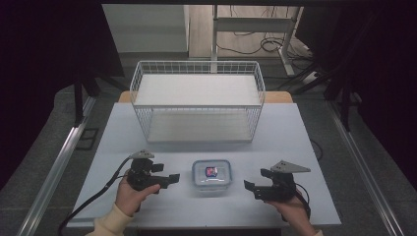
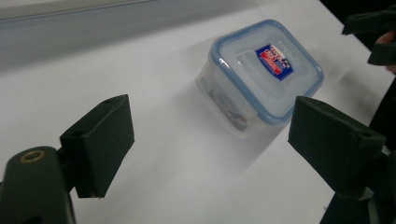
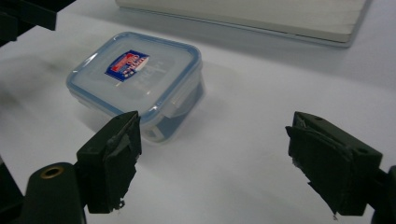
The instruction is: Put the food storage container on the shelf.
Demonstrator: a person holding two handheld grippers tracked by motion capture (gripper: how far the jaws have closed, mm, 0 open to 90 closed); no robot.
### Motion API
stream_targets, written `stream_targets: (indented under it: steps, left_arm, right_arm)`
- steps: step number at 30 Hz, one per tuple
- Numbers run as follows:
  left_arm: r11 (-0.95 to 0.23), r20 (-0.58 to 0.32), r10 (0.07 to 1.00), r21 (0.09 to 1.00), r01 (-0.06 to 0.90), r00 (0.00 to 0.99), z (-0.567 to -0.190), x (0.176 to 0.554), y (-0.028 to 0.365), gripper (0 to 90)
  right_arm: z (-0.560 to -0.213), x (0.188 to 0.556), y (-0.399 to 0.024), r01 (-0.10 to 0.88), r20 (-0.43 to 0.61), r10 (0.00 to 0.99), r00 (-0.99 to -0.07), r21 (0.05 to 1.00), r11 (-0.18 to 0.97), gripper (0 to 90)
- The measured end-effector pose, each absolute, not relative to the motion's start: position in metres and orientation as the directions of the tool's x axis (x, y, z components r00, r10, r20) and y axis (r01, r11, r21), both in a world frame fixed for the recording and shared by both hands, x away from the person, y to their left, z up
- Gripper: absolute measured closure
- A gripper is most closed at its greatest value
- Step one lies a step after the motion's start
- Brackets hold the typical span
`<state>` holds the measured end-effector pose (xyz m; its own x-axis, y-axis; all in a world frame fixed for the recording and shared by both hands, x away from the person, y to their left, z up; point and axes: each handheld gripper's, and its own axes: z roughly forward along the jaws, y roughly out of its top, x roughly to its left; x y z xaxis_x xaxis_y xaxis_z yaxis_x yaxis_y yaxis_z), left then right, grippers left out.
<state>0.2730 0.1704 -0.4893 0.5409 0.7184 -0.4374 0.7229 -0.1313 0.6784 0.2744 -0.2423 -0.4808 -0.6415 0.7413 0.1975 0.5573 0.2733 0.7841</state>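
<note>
Fingers (image 2: 100,142) apart; lidded container (image 1: 212,176) sits flat, roughly square.

**Both tongs open, facing inward**

L tongs (image 1: 169,178) in left hand (image 1: 129,195), jaws wide apart, nothing btwn them, pointing right. R tongs (image 1: 249,187) in right hand (image 1: 290,209), jaws also apart & empty, pointing left. Both held low, forearms entering from bottom edge.

red-and-blue label (image 2: 274,59) on the container lid (image 2: 266,70), print too small to read

A lidded plastic container (image 1: 212,177) sits between two open hand-held grippers, before a wire basket (image 1: 196,101).
</note>
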Motion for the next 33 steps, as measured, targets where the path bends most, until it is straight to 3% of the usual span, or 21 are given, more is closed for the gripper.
stream_targets:
  steps: [8, 18, 24, 33]
  left_arm:
    - [-0.077, -0.509, 0.693, 0.651, 0.755, 0.511, -0.493, 0.282, 0.165, 15.2]
    - [-0.116, -0.538, 0.668, 0.607, 0.786, 0.514, -0.499, 0.296, 0.134, 15.8]
    - [-0.066, -0.629, 0.621, 0.552, 0.831, 0.467, -0.509, 0.308, 0.126, 16.5]
    - [-0.068, -0.645, 0.614, 0.531, 0.845, 0.455, -0.520, 0.309, 0.121, 18.9]
  right_arm:
    - [-0.482, 0.288, -0.228, 0.608, 0.271, 0.716, -0.644, 0.749, 0.263, 14.7]
    - [-0.488, 0.318, -0.203, 0.709, 0.423, 0.671, -0.609, 0.669, 0.222, 12.9]
    - [-0.501, 0.335, -0.194, 0.769, 0.499, 0.656, -0.566, 0.606, 0.203, 12.9]
    - [-0.511, 0.338, -0.184, 0.792, 0.523, 0.643, -0.560, 0.565, 0.230, 15.0]
